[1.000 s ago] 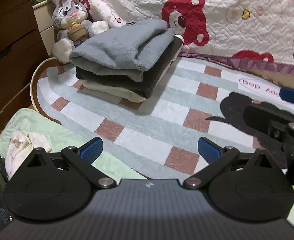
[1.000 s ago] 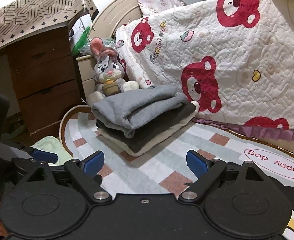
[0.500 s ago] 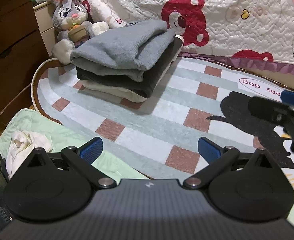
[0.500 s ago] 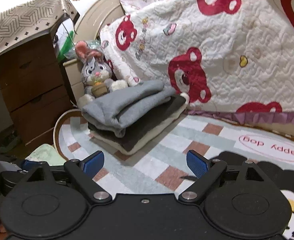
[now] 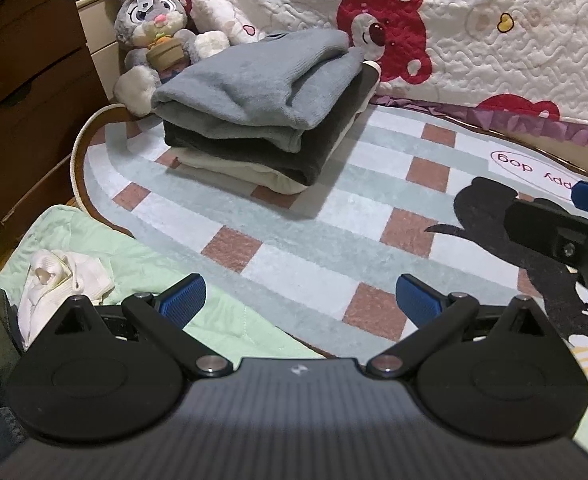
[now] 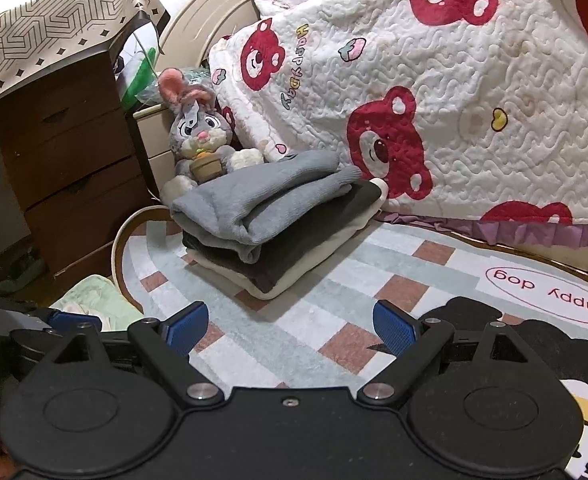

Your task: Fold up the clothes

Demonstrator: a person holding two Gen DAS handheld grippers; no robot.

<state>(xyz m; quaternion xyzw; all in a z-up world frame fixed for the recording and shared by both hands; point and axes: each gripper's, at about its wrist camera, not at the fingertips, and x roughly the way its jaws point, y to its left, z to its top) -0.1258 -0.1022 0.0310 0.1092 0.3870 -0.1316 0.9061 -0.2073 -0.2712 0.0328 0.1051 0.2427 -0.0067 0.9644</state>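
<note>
Left gripper (image 5: 300, 300) hangs low over a checked rug (image 5: 306, 248), its blue pads spread wide with nothing between them. Right gripper (image 6: 290, 326) is likewise spread and empty, beside it over the same rug. Straight ahead of both, well apart, sits a stack of folded clothes (image 5: 270, 108): a light grey garment on top, dark grey beneath, cream at the bottom. The stack's long axis runs diagonally, from near left to far right, ending against a bear-print quilt (image 6: 454, 100). A plush rabbit (image 5: 154, 36) sits just behind it. Nearer the left gripper, down at its left side, unfolded cream cloth (image 5: 60, 280) lies crumpled on a pale green blanket (image 5: 134, 256) (probably the next piece, and the left gripper is closer).
</note>
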